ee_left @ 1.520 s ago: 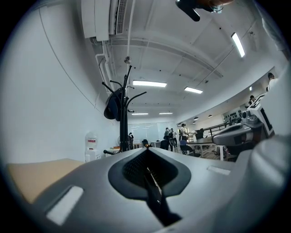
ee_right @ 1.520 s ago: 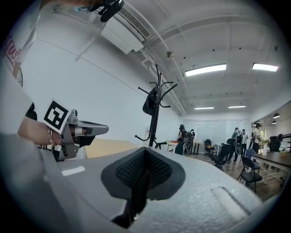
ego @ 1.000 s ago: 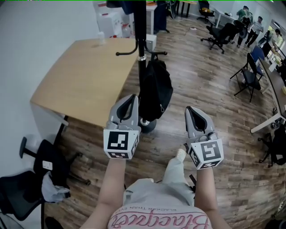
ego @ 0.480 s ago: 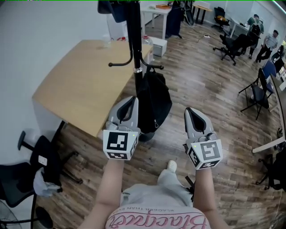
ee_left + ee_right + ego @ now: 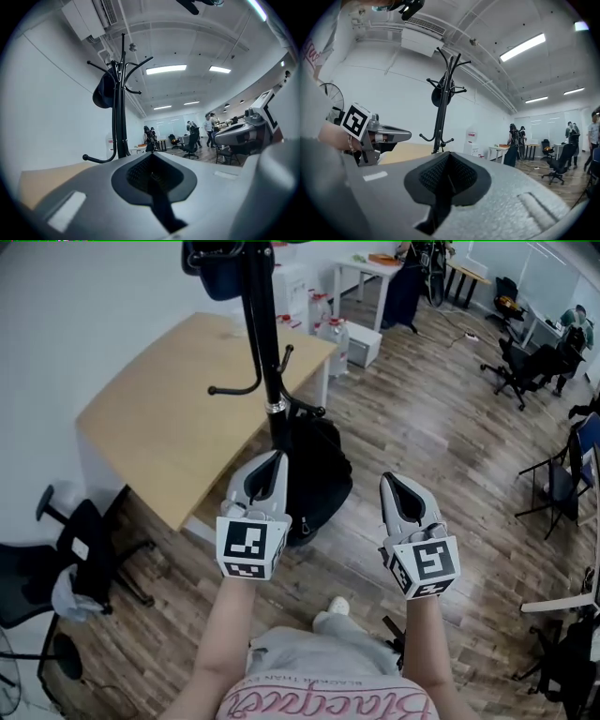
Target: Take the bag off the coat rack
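Black bag [image 5: 317,474] hangs low on the coat rack [image 5: 262,343]; both forearms [image 5: 230,634] stretch forward side by side before the rack, left tool [image 5: 270,461] and right tool [image 5: 391,482] clenched, empty.

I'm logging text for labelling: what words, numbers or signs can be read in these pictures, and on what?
Pink shirt: large script lettering, upside down and cut off, not surely readable.
Cubes on the left gripper and right gripper: black-and-white square markers, no letters.
Red label on a white cabinet: too small to read.
Nothing else is legible.
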A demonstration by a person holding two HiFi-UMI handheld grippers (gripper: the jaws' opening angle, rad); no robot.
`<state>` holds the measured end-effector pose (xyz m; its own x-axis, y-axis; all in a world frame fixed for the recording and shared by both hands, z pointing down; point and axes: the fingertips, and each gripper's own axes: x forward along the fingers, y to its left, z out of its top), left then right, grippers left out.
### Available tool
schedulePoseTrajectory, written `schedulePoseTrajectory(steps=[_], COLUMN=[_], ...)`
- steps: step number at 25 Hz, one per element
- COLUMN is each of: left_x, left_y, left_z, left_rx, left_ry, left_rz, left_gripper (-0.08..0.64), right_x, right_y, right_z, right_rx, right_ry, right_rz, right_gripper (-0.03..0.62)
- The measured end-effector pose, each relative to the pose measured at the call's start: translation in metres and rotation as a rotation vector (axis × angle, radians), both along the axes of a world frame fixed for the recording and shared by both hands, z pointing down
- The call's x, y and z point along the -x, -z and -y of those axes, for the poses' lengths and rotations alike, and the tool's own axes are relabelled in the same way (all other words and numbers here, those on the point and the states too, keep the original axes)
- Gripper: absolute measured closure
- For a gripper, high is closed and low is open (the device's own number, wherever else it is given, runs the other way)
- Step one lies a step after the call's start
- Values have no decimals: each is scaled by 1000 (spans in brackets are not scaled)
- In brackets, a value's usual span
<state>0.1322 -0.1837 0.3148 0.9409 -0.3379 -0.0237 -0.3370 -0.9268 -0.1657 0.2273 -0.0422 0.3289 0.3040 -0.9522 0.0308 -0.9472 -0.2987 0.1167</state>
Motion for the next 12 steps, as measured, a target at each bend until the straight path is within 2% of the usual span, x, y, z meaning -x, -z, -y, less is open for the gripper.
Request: schedulePoseTrajectory(steps=[6, 12], left_x=[-21, -23], left_y=[-13, -21], left_z=[-2, 1], left_rx=[24, 30], left_ry=[118, 191], left_rz=[-1, 24], left_gripper=[543, 541], right_x=[-45, -62], right_y=[-11, -16], right_z=[2, 14], right_rx=[13, -7], right_ry=[75, 132], right_rz=[-5, 40], right_gripper=[589, 587])
